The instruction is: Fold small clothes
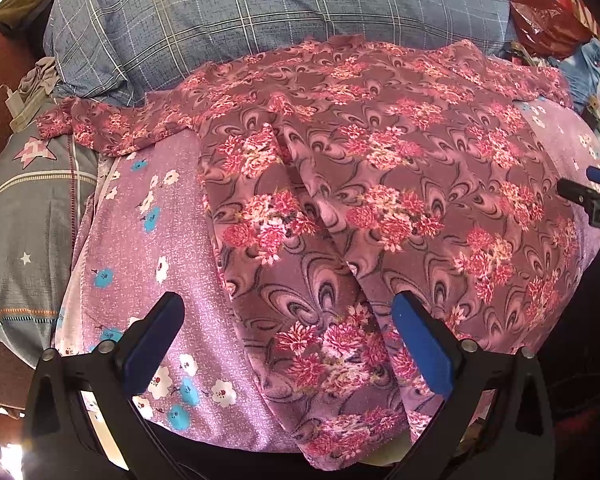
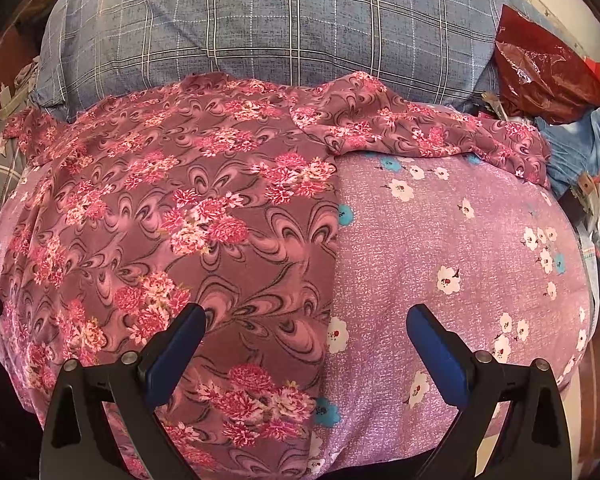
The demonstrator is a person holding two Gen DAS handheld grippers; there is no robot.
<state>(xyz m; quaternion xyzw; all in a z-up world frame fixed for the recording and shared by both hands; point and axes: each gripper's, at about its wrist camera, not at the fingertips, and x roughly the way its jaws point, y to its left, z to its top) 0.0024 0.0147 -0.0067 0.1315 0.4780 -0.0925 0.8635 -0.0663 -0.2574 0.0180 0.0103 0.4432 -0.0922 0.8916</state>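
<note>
The floral garment (image 1: 340, 184) lies spread flat on the lilac bedsheet (image 2: 460, 248), sleeves out; left gripper (image 1: 288, 320) and right gripper (image 2: 306, 332) both hover spread wide, empty; the danger: thin fabric, so a pinch may snag the sheet beneath too.

Maroon garment (image 1: 372, 184) w/ pink floral swirls, lilac sheet (image 2: 452, 248) w/ white & blue blossoms, blue plaid pillow (image 2: 284, 28)

Both wrist views look forward and down from close above the bed; both share the maroon floral-print garment (image 1: 380, 184) (image 2: 180, 220) and blue checked pillow (image 1: 260, 12) (image 2: 280, 32).
</note>
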